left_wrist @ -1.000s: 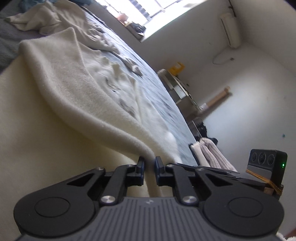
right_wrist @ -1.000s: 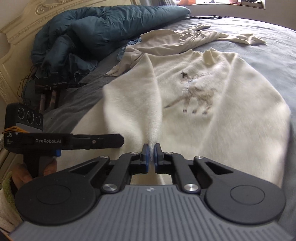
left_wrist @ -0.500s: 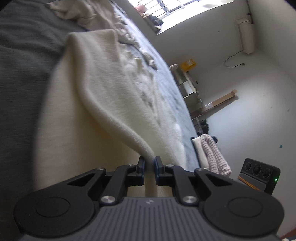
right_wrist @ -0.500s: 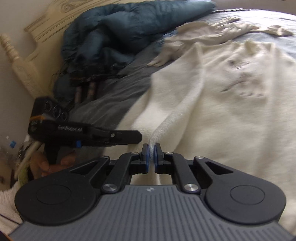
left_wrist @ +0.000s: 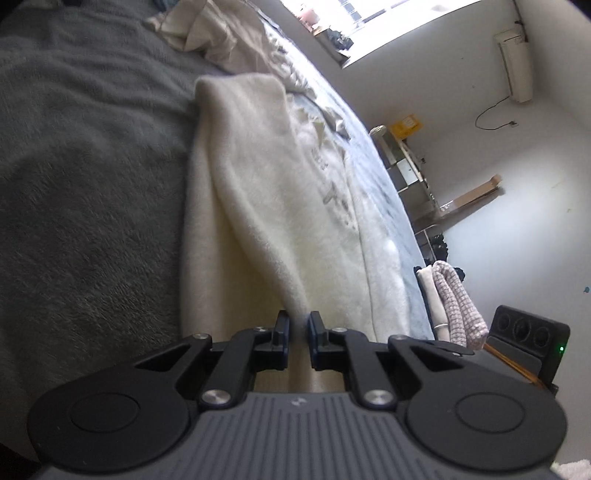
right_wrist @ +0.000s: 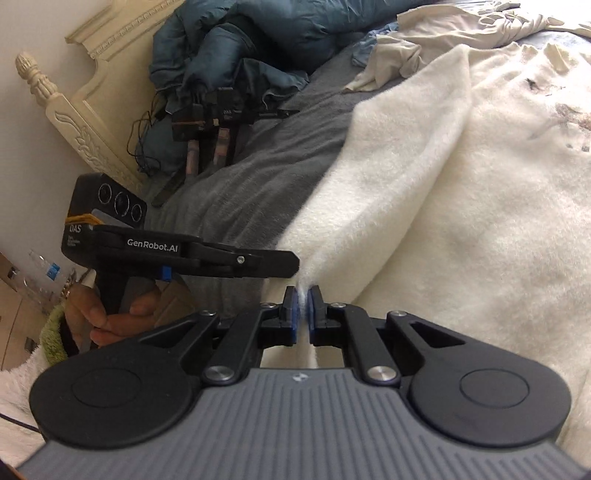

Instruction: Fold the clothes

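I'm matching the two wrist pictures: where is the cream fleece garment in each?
Left wrist: cream fleece garment runs up the middle from the left gripper.
Right wrist: it fills the right half, pinched in the right gripper.
Shared landmark: grey bedspread, left of it in both.

Home bedroom: bed (right_wrist: pixel 236 192) with grey blanket, carved cream headboard (right_wrist: pixel 85 107) upper left, teal duvet (right_wrist: pixel 258 40), window (left_wrist: pixel 373 26) and wall AC unit (left_wrist: pixel 515 62) upper right.

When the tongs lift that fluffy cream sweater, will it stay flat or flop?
Probably flop: the fluffy cream sweater already sags in a soft ridge from the right tongs. It looks light, and the fuzzy pile likely keeps it from slipping out.
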